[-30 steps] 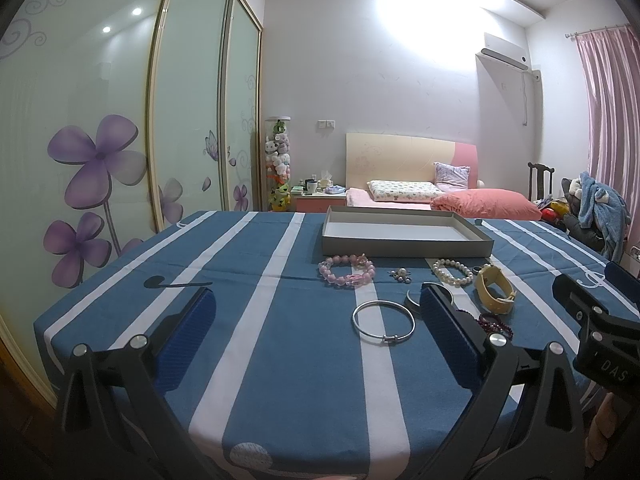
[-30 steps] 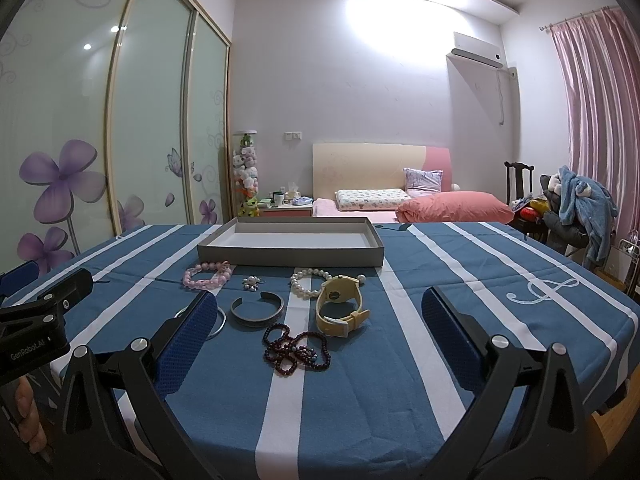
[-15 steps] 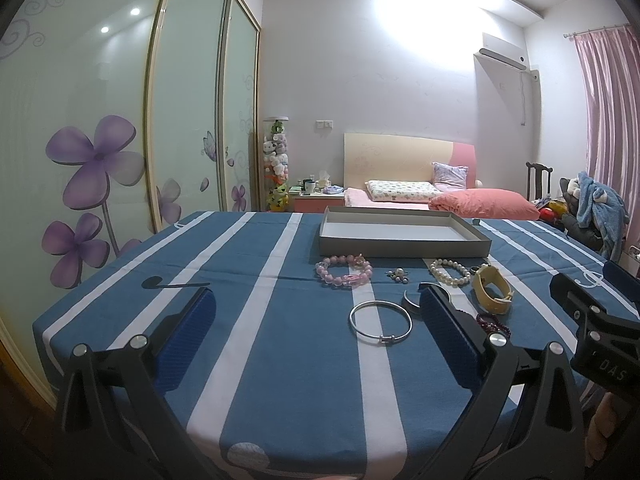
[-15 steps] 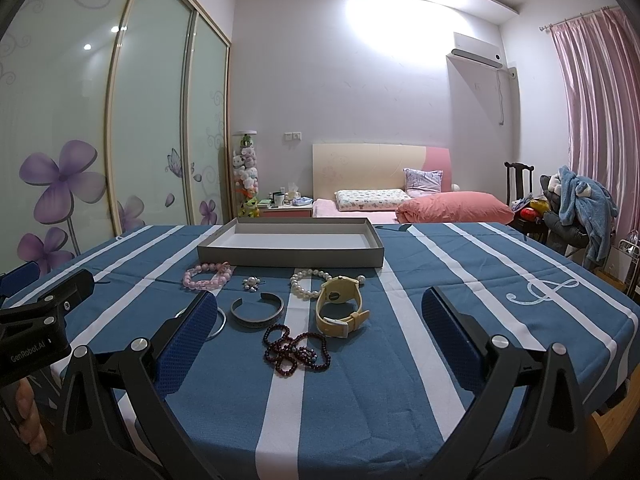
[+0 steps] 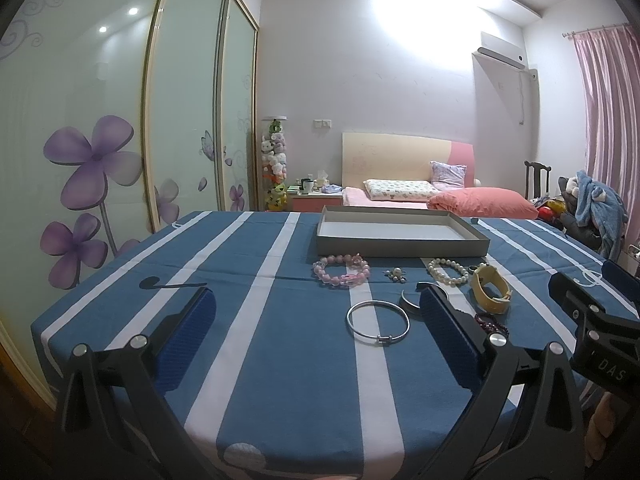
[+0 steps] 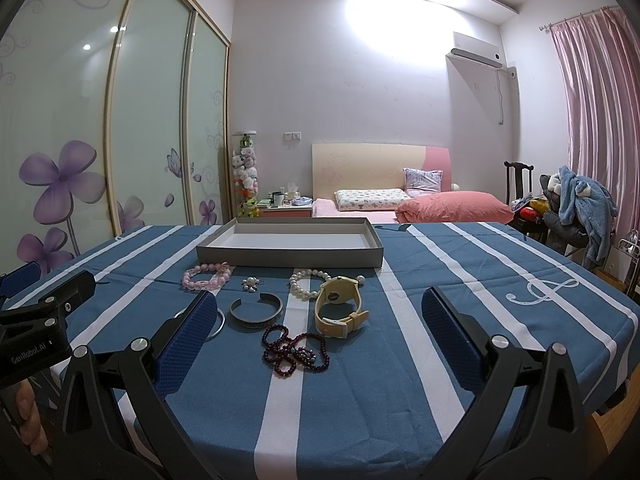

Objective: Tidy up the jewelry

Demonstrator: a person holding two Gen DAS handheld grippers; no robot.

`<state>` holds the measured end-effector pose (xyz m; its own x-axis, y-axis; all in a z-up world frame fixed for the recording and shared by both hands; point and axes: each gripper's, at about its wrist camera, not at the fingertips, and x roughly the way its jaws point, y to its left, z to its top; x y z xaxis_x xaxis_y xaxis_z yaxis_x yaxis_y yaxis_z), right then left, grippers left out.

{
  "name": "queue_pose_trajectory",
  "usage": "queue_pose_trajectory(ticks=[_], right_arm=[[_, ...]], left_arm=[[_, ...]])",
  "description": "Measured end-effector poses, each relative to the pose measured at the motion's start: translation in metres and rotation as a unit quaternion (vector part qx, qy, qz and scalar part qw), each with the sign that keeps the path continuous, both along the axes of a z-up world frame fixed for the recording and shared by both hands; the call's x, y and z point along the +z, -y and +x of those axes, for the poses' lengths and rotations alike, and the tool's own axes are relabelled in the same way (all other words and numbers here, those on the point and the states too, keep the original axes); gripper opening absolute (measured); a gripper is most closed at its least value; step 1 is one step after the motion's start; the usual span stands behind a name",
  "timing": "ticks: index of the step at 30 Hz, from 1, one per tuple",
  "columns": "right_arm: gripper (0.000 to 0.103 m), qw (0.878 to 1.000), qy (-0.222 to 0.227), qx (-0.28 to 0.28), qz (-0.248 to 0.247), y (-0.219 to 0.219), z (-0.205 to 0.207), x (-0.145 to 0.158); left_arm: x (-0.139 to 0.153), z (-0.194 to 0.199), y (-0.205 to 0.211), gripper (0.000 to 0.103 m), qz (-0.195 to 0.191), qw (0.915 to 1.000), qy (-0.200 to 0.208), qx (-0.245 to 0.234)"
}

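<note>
Left gripper point(image 5: 316, 320) with blue-padded black fingers held above the near edge of the blue-and-white striped tablecloth point(image 5: 280, 360), jaws spread wide, nothing between them; right gripper point(image 6: 320, 320) likewise wide open and empty, just beside the left. Shallow grey cardboard tray with white floor point(image 6: 288, 258) set toward the far side of the cloth, nothing seen in it; jewelry all on the cloth in front of it. Nearest the tray: pink beaded bracelet point(image 6: 206, 276), small pearl brooch point(image 6: 251, 283), white pearl bracelet point(image 6: 308, 284), left to right. Cream-yellow wristwatch with round face point(image 6: 338, 308) lying against the pearl bracelet; dark grey open metal cuff point(image 6: 256, 312) left of the watch; thin silver bangle with clasp point(image 5: 378, 323) left of the cuff; tangled dark red bead strand point(image 6: 294, 350) closest to the right gripper.
</note>
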<state>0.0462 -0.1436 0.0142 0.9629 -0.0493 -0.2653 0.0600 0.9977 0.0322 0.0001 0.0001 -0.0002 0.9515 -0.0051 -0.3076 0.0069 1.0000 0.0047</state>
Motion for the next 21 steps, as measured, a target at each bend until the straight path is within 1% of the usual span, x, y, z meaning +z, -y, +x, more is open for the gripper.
queue_pose_trajectory(ticks=[6, 7, 8, 12, 14, 18, 21], right_arm=[[0.101, 1.0, -0.002, 0.0, 0.0, 0.0, 0.001, 0.0], [0.101, 1.0, -0.004, -0.001, 0.001, 0.0, 0.001, 0.0], [0.101, 1.0, -0.006, -0.001, 0.001, 0.0, 0.002, 0.0], [0.101, 1.0, -0.017, -0.002, 0.006, 0.007, 0.011, -0.006], [0.101, 1.0, -0.026, -0.004, 0.01, 0.01, 0.013, -0.007], [0.101, 0.999, -0.039, -0.008, 0.015, 0.014, 0.023, -0.013], [0.101, 0.999, -0.05, -0.008, 0.018, 0.015, 0.029, -0.017]], left_arm=[[0.0, 0.0, 0.0, 0.099, 0.0, 1.0, -0.002, 0.0], [0.0, -0.006, 0.009, 0.099, 0.0, 1.0, -0.004, 0.0], [0.002, -0.003, 0.011, 0.099, 0.0, 1.0, -0.005, 0.0], [-0.004, 0.0, 0.012, 0.099, 0.001, 0.9999, -0.012, 0.0], [-0.011, 0.016, 0.009, 0.099, 0.0, 0.9998, -0.02, -0.001], [-0.013, 0.027, 0.01, 0.099, 0.001, 0.9994, -0.035, -0.005], [-0.016, 0.042, 0.013, 0.099, 0.004, 0.9981, -0.06, -0.012]])
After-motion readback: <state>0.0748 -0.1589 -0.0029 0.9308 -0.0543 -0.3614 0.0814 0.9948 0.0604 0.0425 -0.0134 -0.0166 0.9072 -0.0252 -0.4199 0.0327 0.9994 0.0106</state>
